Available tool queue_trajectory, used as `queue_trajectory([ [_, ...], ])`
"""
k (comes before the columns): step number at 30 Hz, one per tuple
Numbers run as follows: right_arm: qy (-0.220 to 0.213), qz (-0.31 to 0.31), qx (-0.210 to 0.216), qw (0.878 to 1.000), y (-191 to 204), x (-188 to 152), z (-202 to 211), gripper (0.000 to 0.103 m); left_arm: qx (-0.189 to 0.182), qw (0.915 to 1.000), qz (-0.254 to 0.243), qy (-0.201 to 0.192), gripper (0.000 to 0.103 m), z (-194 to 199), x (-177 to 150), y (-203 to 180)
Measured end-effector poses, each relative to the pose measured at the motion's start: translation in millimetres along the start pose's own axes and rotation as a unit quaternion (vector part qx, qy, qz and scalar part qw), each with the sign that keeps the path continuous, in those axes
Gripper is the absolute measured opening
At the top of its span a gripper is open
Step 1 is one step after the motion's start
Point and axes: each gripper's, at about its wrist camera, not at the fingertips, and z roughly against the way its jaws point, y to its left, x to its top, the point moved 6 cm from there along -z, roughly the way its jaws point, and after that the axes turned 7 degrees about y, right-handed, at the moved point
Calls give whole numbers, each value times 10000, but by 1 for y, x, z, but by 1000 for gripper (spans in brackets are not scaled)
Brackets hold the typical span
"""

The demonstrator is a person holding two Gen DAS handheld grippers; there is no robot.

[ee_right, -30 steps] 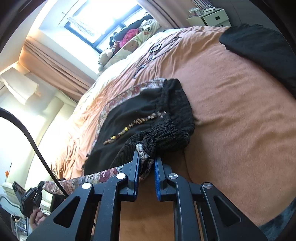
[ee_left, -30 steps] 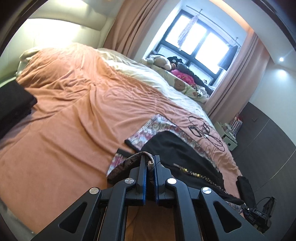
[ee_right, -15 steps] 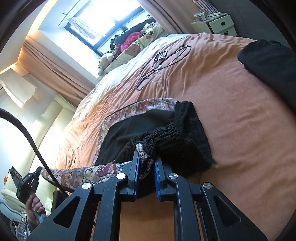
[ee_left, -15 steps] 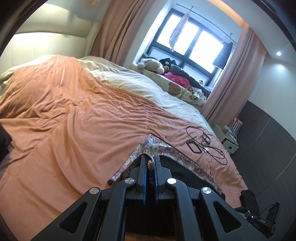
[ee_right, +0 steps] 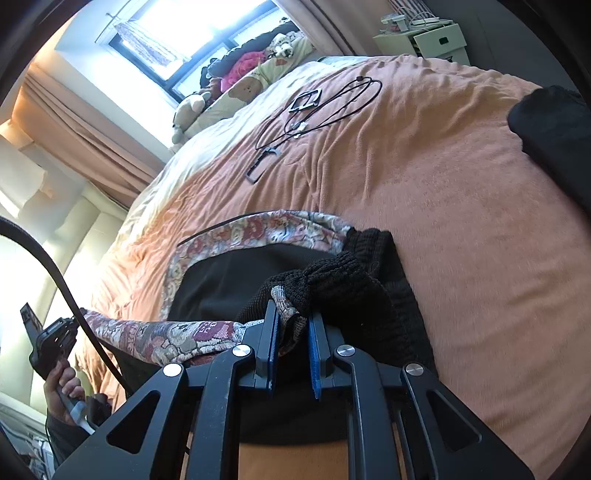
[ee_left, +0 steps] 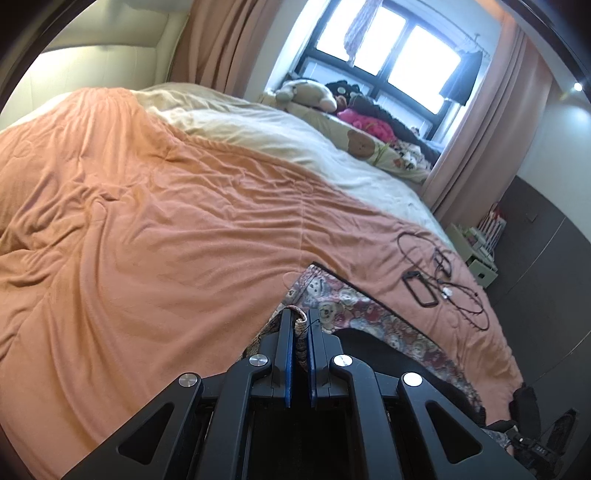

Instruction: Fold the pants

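The pants (ee_right: 236, 280) lie on the orange bedspread (ee_left: 147, 229), stretched lengthwise between both grippers, the left gripper (ee_left: 300, 325) pinching the patterned hem and the right gripper (ee_right: 291, 325) clamped on the bunched black waistband.

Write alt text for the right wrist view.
The right claw pinches the black knit waistband of the pants, which lie with a floral patterned edge on an orange bedspread. Black cables lie farther up the bed, below a bright window.

Black left gripper (ee_left: 300, 325); blue-lined jaws; silver screws.
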Motion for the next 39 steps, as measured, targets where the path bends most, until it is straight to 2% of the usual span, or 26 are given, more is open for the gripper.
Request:
queue_trajectory([
  [5, 8, 11, -171, 9999, -5, 12, -22, 14, 111, 9994, -77, 318, 7, -50, 7, 4],
  [7, 20, 25, -187, 9998, -4, 16, -28, 18, 312, 9985, -184, 413, 7, -69, 9, 4],
  [8, 38, 32, -187, 9998, -3, 18, -32, 25, 482, 9975, -234, 468, 15, -78, 10, 6],
  [9, 34, 59, -183, 9998, 0, 20, -33, 32, 582, 9960, -329, 597, 27, -88, 10, 7],
  [10, -8, 98, -166, 9998, 1, 21, -32, 54, 584, 9954, -375, 657, 33, -93, 10, 8],
  [11, -93, 163, -124, 9997, 5, 22, -28, 71, 585, 9951, -411, 681, 42, -95, 9, 10],
  [13, -226, 393, -148, 9989, 11, 22, -22, 80, 651, 9944, -561, 620, 50, -92, 9, 12],
  [14, -225, 528, -195, 9982, 14, 21, -20, 80, 747, 9934, -640, 583, 56, -90, 9, 12],
  [15, -170, 648, -275, 9974, 16, 20, -19, 80, 766, 9928, -702, 594, 57, -88, 7, 14],
  [17, -82, 790, -433, 9959, 13, 19, -19, 80, 708, 9917, -810, 710, 57, -89, 2, 16],
  [20, 71, 1014, -764, 9919, 10, 16, -18, 80, 781, 9850, -1213, 944, 57, -92, -12, 19],
  [27, 502, 1289, -1214, 9829, 6, 14, -20, 80, 909, 9722, -1713, 1316, 57, -107, -31, 32],
  [33, 753, 1403, -1286, 9788, 6, 21, -34, 80, 729, 9616, -2260, 1375, 57, -128, -36, 20],
  [39, 829, 1606, -1311, 9748, 4, 32, -49, 80, 729, 9515, -2631, 1421, 57, -151, -35, 8],
])
